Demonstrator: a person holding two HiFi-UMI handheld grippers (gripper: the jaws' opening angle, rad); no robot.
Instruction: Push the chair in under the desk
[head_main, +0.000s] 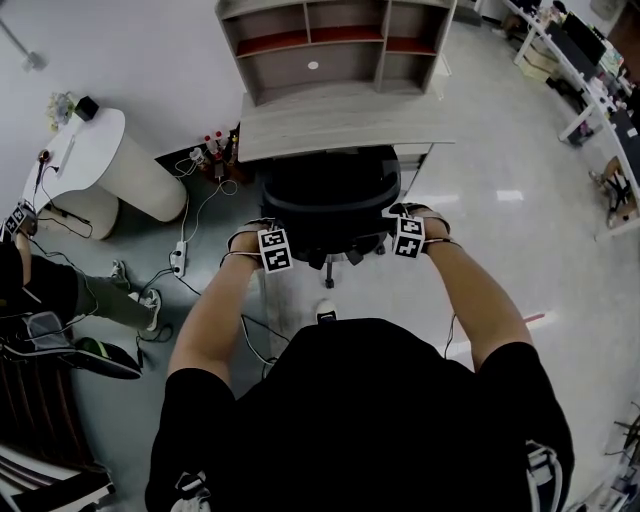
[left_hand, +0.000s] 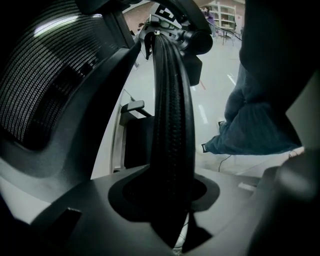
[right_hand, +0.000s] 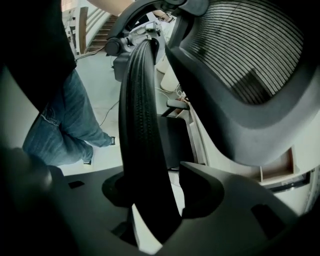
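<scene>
No legible words, brand names, numbers or signs anywhere in the three views. Only black-and-white coded square patterns without letters: a first marker on the cube of the left gripper, a second marker on the cube of the right gripper, and a third marker at the far left edge of the head view. Part of another coded square at the top of the left gripper view, too cropped to make out.

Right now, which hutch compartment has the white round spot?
The wide lower compartment, just above the desktop; the white spot sits mid-back. The smaller compartments above lack it.
</scene>
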